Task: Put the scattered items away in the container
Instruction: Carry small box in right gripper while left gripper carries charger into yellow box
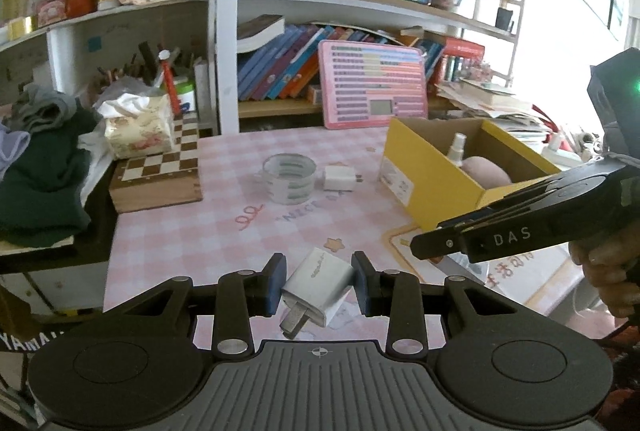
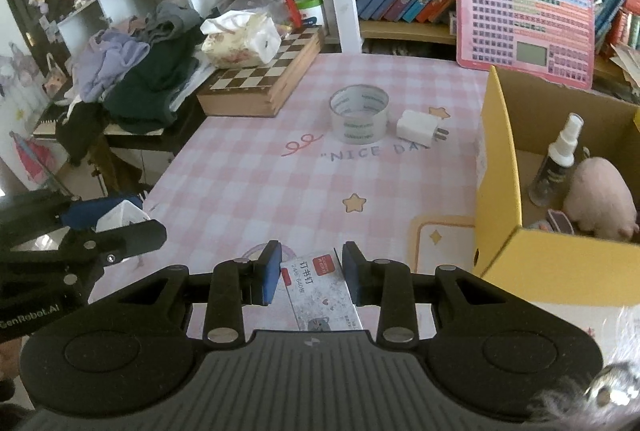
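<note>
Shelves [image 1: 360,3] packed with books fill the back wall, and below them the desk's pink checked mat [image 2: 280,183] stretches out with the clutter on it. On its left edge, a heap of dark and lilac clothes [image 2: 132,83] slumps beside a wooden chessboard box [image 2: 260,83], with a floral tissue pack [image 2: 240,43] resting on the box. Leaning against the lower shelf is a pink learning tablet [image 2: 524,23]. Over on the right stands the yellow cardboard box [image 2: 496,159], open on top; inside it a small spray bottle [image 2: 558,159] stands upright right next to a pink plush toy [image 2: 604,199].

Out in the middle of the mat, a roll of clear tape [image 2: 359,118] sits on its side rim, and just to its right lies a white plug [image 2: 418,129], prongs pointing toward the box.

Now the hands. The left gripper [image 1: 319,281] is pinching a silver-white charger [image 1: 316,287] between its blue pads, tilted, prongs pointing back toward the camera, lifted off the mat. The right gripper [image 2: 308,273] is clamped on a little grey box of staples [image 2: 320,291] with a red label, held near the yellow box's front corner. Each gripper shows up in the other's view, side by side above the mat's near edge.
</note>
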Demonstrator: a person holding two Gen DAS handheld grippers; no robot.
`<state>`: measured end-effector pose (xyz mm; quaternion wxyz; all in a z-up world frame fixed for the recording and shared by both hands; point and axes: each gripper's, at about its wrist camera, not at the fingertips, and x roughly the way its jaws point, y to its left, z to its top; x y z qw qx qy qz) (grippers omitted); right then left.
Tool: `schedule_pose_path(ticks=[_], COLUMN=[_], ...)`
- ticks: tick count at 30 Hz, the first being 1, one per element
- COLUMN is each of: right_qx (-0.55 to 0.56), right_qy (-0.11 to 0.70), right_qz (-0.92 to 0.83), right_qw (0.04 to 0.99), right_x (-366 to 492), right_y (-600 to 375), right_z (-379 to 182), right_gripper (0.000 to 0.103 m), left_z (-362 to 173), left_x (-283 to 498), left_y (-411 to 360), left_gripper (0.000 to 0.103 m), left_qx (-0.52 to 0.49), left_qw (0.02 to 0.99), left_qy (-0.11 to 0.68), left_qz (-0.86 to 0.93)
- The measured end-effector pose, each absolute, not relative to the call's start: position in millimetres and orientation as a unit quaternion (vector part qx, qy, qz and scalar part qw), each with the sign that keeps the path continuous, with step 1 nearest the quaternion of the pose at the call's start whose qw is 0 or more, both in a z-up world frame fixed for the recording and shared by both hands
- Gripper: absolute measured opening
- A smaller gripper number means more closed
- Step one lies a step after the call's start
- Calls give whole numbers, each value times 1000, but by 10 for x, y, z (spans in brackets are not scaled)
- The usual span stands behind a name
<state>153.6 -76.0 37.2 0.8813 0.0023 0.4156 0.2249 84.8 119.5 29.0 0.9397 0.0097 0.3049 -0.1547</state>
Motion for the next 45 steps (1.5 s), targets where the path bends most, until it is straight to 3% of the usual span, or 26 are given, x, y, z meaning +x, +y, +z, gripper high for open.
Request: schedule_pose_path(ticks=[45], right_qx=[75], right_qy=[410], right_qz=[107], right_qw=[903], right_x=[750], right_y=[-1627], right_z=[327], right_gripper=[31], left_z=[262], left_x=[613], left_y=[435], left_gripper=[34], left_qx=[42], left_qw=[907], left_qy=[318], left_qz=[-274])
